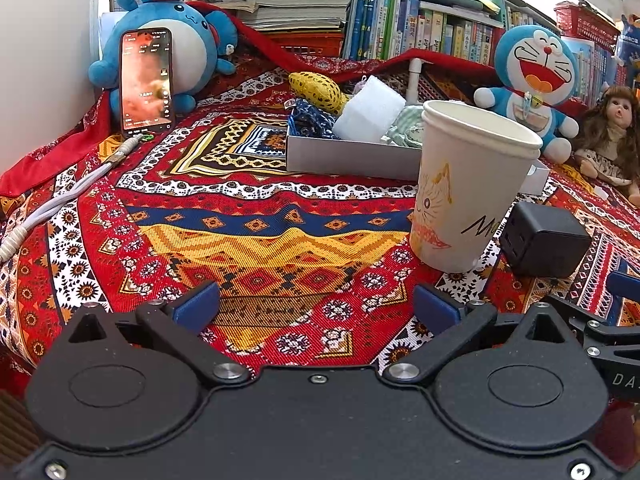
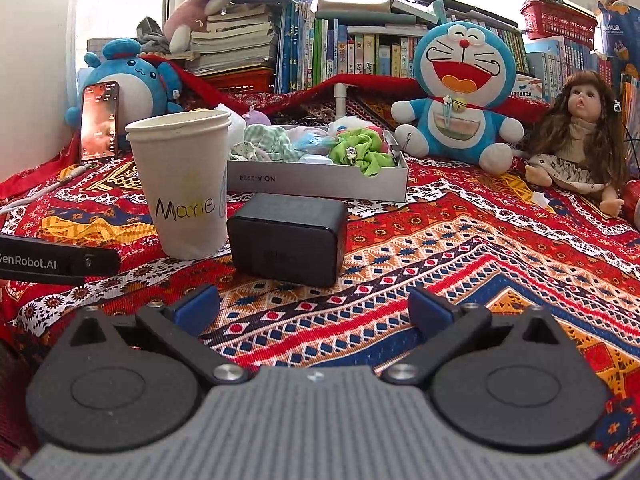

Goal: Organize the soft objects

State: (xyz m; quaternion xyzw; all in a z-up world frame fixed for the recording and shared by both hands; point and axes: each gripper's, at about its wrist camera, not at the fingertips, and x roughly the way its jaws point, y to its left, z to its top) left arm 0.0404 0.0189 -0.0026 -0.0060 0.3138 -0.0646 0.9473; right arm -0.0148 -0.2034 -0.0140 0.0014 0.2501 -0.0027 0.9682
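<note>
Both tools spread wide, gripping nothing: left tool [image 1: 316, 304], right tool [image 2: 314, 306]; paper cup [image 1: 468, 192] hides the grey box's [image 1: 344, 156] corner; soft items [image 2: 360, 150] piled inside, partly indistinct.

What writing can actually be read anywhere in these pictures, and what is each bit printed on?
"Marie" – paper cup
"NO.A.2224", upside down – grey box
"enRobot.AI", start cut off – left hand-held gripper
"DA", cut off – right hand-held gripper
Book spines, phone screen: too small to read.
</note>
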